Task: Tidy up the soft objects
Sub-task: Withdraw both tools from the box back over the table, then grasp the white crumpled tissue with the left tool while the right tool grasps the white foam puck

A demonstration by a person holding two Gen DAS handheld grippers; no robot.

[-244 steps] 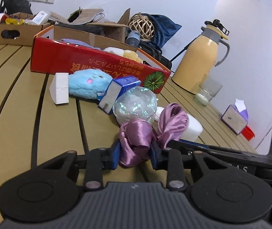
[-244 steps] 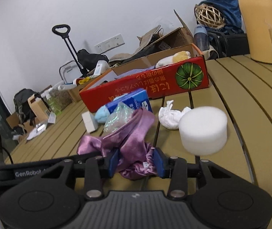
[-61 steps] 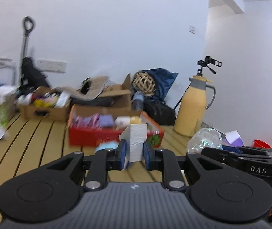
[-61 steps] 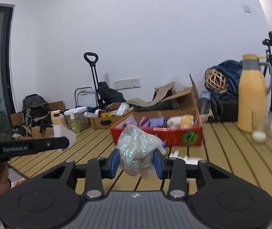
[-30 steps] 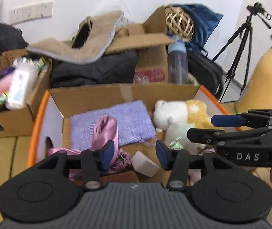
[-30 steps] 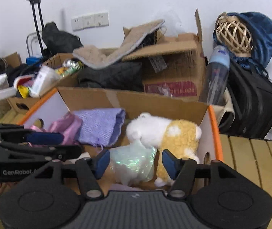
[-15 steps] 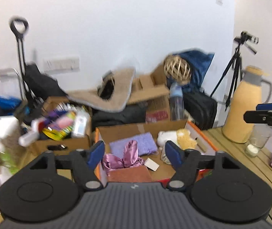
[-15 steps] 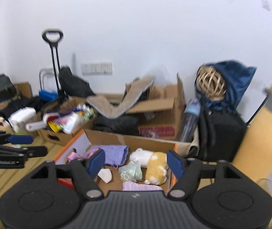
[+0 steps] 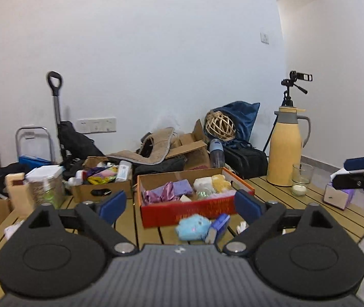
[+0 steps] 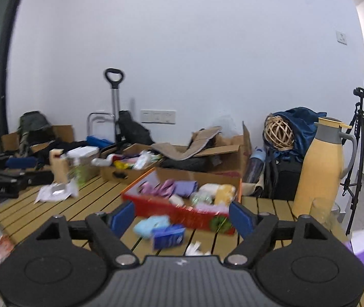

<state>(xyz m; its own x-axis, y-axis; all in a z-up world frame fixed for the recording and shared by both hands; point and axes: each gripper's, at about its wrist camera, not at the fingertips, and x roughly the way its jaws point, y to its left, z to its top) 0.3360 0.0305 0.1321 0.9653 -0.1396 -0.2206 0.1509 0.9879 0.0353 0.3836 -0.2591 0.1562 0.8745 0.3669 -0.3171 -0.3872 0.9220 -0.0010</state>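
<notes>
Red box, one, on slatted table, long axis running left-right; one blue plush lying before it, perhaps touching one blue carton; left gripper and right gripper both empty, jaws opening wide.

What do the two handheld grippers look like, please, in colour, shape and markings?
Both the left gripper and the right gripper are matte black, with a grey ribbed centre, two round discs, silver pivot bolts and blue pads. One side bar carries blurred white lettering.
</notes>
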